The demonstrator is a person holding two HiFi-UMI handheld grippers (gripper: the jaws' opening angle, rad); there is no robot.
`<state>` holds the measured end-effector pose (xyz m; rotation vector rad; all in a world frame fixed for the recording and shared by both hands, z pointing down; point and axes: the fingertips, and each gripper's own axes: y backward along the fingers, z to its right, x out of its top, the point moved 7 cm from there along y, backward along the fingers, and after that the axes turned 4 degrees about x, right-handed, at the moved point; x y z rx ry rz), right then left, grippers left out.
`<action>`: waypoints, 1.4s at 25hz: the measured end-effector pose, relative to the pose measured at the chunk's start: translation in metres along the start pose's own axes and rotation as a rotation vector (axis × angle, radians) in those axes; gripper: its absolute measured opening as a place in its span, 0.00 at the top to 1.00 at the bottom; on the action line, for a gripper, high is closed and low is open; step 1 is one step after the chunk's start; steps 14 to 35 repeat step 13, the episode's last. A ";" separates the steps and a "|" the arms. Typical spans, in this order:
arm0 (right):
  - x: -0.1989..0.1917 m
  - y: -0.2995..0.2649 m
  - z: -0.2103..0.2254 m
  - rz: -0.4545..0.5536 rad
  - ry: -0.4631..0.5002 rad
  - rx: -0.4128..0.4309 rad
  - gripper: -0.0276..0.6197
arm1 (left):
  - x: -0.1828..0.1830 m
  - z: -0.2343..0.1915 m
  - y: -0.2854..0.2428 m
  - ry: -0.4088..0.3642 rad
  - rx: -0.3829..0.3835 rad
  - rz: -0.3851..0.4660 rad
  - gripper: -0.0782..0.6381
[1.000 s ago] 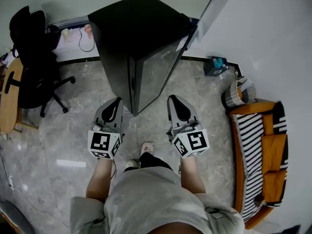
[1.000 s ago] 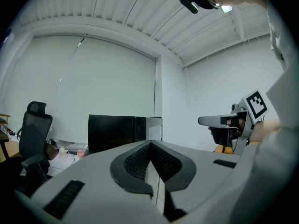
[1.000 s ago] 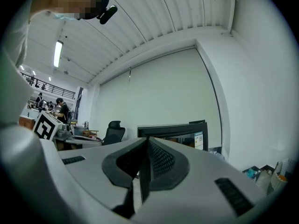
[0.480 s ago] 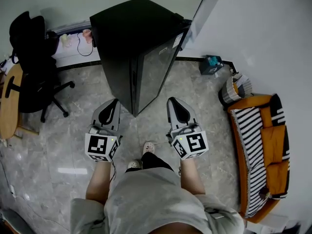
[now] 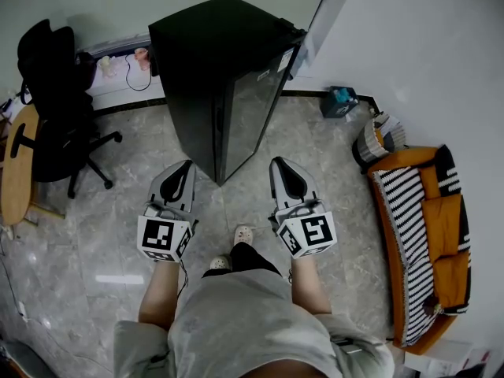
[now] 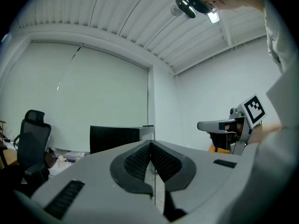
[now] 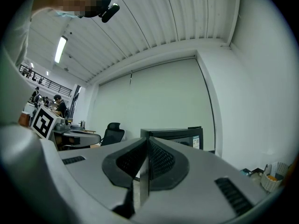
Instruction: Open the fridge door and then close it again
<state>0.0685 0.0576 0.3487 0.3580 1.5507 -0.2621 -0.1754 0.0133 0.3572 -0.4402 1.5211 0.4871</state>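
Change since earlier frame: both grippers keep their places low in the frame. The fridge and the room around it have slid slightly, and the shoe (image 5: pixel 242 234) at lower centre has edged up-frame. This looks like a small shift of the person's stance or head, not a reach.
Left gripper (image 5: pixel 187 166): jaws pressed fully together with nothing between them. It is held at lower left of centre, pointing up-frame.
Right gripper (image 5: pixel 279 164): jaws likewise closed on nothing. It is level with the left, right of centre, and well apart from it.
Fridge (image 5: pixel 224 61): black, at upper centre, with its near corner between the two gripper tips but clear of both.
Fridge door (image 5: pixel 253 109): the glossy face turned to the right. It appears to sit flush with the cabinet, though the steep angle leaves the seam hard to read.
Meaning for task: neither gripper touches the door. A shut door fits either a door yet to be opened or one already closed again.
Surroundings: office chair (image 5: pixel 47 93) at upper left, striped sofa (image 5: pixel 429 235) at right edge, blue box (image 5: pixel 340 101) by the wall at upper right.
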 end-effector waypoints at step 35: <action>0.004 0.019 -0.016 0.010 0.013 -0.022 0.92 | 0.003 0.006 0.017 -0.005 -0.026 0.011 0.87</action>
